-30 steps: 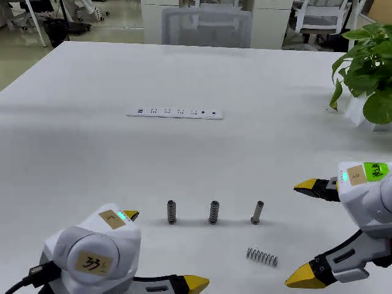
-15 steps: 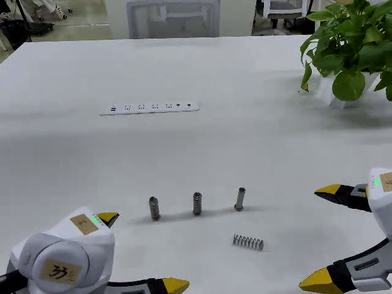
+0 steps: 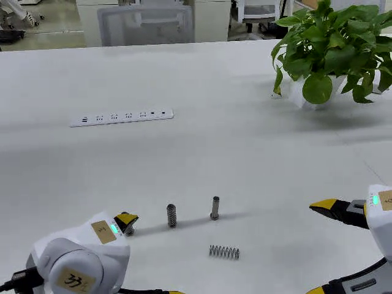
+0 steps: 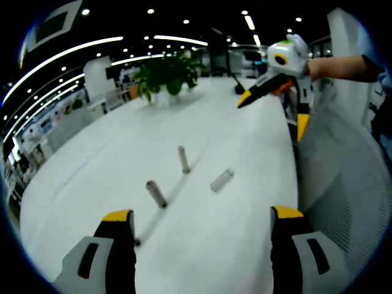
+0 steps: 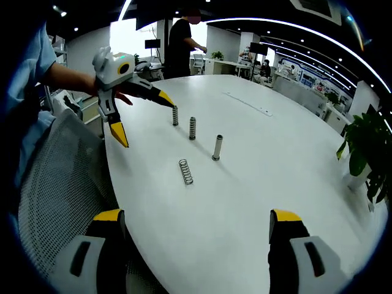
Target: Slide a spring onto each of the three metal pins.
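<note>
**Both tongs wide open, one spring lying on the table**

The left tongs point(image 4: 201, 214) are wide open and hold nothing. Their two yellow tips stand far apart. In the head view one tip sits just in front of the first pin point(image 3: 129, 230), so part of that pin is hidden.

The right tongs point(image 5: 196, 215) are wide open too and hold nothing. They hang over the table point(image 3: 245, 153) off to the right of the pins, well apart from them.

Three pins stand up in a row on the white table. The right gripper view shows a spring around the first pin and another around the middle pin point(image 3: 171, 215). The last pin point(image 3: 215, 208) is bare.

The loose spring point(image 3: 224, 252) lies flat on the table near the last pin, on the side closer to the person. Nothing touches it.

Farther back a white power strip point(image 3: 122, 116) lies on the table. A green plant point(image 3: 334, 49) stands at the far right. A grey chair point(image 3: 145, 27) stands behind the far edge of the table.
</note>
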Tool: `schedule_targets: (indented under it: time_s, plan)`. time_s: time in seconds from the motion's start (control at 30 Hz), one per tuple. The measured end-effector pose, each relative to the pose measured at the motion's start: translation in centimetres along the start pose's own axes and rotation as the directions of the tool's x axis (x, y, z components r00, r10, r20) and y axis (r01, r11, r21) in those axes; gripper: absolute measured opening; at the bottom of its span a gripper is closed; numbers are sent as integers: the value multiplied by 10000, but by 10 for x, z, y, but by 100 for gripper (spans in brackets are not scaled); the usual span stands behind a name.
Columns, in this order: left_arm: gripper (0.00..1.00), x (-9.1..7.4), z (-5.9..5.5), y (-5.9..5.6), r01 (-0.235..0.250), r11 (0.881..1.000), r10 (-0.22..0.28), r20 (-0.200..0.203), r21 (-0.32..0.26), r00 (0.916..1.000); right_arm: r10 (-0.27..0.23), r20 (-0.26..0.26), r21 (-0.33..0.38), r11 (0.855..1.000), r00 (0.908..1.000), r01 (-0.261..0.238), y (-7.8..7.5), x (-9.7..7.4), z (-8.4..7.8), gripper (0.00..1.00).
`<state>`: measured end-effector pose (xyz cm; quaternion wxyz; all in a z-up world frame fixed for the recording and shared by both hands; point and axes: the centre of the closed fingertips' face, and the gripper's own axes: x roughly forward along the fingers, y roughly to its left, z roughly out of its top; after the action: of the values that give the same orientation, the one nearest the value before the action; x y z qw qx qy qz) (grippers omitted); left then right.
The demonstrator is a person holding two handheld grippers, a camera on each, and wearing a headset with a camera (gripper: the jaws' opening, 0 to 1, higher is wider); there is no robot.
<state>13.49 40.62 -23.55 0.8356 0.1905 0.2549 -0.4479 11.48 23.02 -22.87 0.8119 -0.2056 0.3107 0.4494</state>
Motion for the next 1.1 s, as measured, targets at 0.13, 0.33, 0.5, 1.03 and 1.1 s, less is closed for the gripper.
schedule_targets:
  time_s: [0.13,0.33,0.5,1.03,1.1]
  plan:
    - [89,10,3,-5,498,9979,-495,-80,412,9987,-1,23,112,9999,10000,0,2,-1,-4,99]
    - [75,28,4,-8,1291,9843,-1267,-268,1202,9916,-94,74,423,9991,9999,91,2,-2,-7,99]
    - [54,42,2,-19,1947,9667,-1884,-530,1660,9807,-135,-34,426,9990,9999,136,3,-2,-10,98]
    - [29,87,5,-26,2902,9346,-2651,-1410,2058,9538,-237,0,813,9964,9997,236,11,-9,-21,97]
    - [27,89,3,-27,3012,9280,-2701,-1610,2191,9493,-242,-15,846,9961,9997,242,12,-9,-23,97]
